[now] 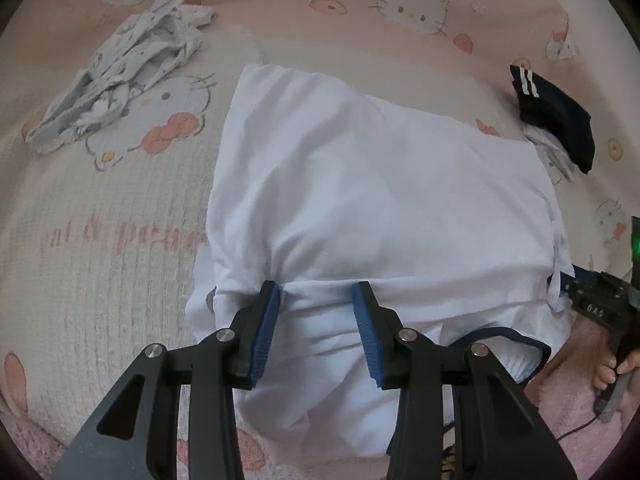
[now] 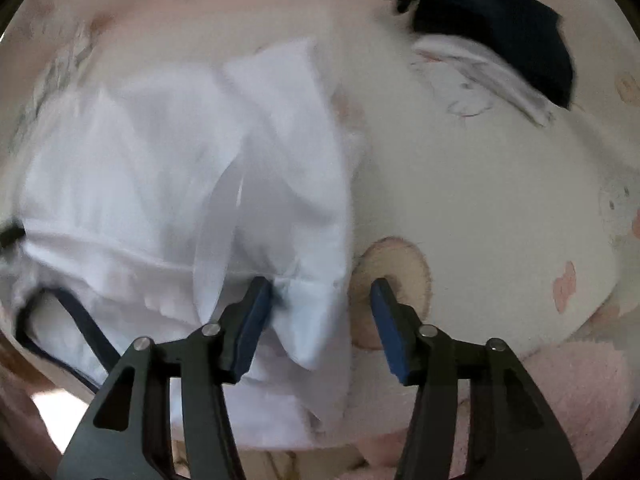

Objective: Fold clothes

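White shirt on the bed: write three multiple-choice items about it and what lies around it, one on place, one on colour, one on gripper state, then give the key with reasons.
1. In the left wrist view, where does the crumpled light-blue patterned garment lie relative to the white shirt?
A. Upper left of it
B. On top of it
C. Lower right of it

2. What colour is the trim along the white shirt's near edge?
A. Red
B. Dark navy
C. Yellow

3. How does the left gripper stand?
A. Shut on the dark folded garment
B. Shut on the bedsheet
C. Open, jaws apart over the shirt

Key:
1. A, since it sits apart on the pink cat-print bedsheet toward the upper left.
2. B, since a dark navy band curves along that edge.
3. C, since white cloth shows in the wide gap between its blue pads. The dark folded garment lies far off at the right.
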The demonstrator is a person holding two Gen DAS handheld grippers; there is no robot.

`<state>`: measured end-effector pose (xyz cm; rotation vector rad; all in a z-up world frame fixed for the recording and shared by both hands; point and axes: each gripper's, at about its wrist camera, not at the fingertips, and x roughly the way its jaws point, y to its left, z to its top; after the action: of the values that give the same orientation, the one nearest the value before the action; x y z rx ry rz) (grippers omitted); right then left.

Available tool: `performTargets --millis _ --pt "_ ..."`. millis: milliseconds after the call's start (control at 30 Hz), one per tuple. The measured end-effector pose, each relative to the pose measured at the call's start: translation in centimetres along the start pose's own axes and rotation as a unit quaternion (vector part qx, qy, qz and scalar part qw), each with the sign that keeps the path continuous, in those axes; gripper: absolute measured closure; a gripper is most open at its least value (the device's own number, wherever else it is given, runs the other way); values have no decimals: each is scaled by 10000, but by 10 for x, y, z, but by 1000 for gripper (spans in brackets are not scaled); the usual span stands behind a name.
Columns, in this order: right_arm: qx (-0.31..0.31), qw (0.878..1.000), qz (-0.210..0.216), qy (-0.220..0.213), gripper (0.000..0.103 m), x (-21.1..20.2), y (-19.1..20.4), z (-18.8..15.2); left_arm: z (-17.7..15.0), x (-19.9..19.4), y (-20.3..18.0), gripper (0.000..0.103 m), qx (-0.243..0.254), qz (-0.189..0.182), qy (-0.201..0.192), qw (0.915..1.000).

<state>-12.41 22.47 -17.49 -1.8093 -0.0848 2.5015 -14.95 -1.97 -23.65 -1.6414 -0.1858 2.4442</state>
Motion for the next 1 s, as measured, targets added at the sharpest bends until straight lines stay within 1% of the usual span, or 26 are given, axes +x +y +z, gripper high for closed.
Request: performTargets --millis 67,133,167,200,267,300,333,367,400,433,567,600,633,700,733,800,833,900,933,1000 --pt "306 9994 -105 92 49 -2 -12 -2 -4 -4 4 62 -28 2 39 10000" --pt "670 9974 139 207 47 -1 -23 -5 -8 -7 9 62 -72 76 85 9999" --pt "852 9957 261 264 47 0 -29 -6 -8 -9 13 62 -172 50 98 9998" --pt "950 9948 293 226 47 -3 -31 -6 -8 -11 18 62 -295 -5 107 9995" --pt "1114 9925 503 -13 47 -17 -36 -3 -4 -21 27 62 -607 -103 32 9981" --pt "1196 9909 609 -133 47 -23 -39 -1 1 -29 32 62 -735 -169 -78 9971" --pt "1277 9889 714 -253 47 -30 -41 0 10 -34 36 62 -749 -144 -164 9970" --pt "1329 9860 945 -350 47 -37 -44 6 21 -38 39 62 -726 -84 -236 9970" --pt "1361 9835 1094 -472 47 -43 -48 16 31 -42 43 62 -703 -25 -308 9970" --pt "1339 9835 1070 -572 47 -47 -51 26 42 -46 46 62 -680 34 -380 9970" --pt "995 9915 212 -805 47 -38 -53 86 87 -37 53 62 -362 477 -389 9974" --pt "835 9932 -129 -801 47 -26 -56 100 96 -31 54 62 -279 584 -387 9972" --pt "642 9950 -360 -682 47 -10 -57 113 103 -25 56 62 -268 602 -353 9972" --pt "497 9982 -58 -322 50 16 -57 124 110 -9 61 62 -362 445 -249 9980" --pt "442 9986 240 -151 50 27 -55 127 111 -1 63 62 -416 333 -194 9984" --pt "23 9990 418 -125 50 34 -36 132 112 9 59 62 -435 258 -84 9987" --pt "-187 9985 505 -114 50 37 -27 135 114 10 53 62 -331 243 -119 9991" --pt "-679 9962 519 -154 50 43 -6 141 117 8 36 62 98 353 -308 9989" --pt "-801 9953 518 -139 50 47 0 144 118 8 30 62 300 478 -371 9977" --pt "-835 9951 523 -90 50 55 6 149 118 15 32 62 258 492 -251 9981"
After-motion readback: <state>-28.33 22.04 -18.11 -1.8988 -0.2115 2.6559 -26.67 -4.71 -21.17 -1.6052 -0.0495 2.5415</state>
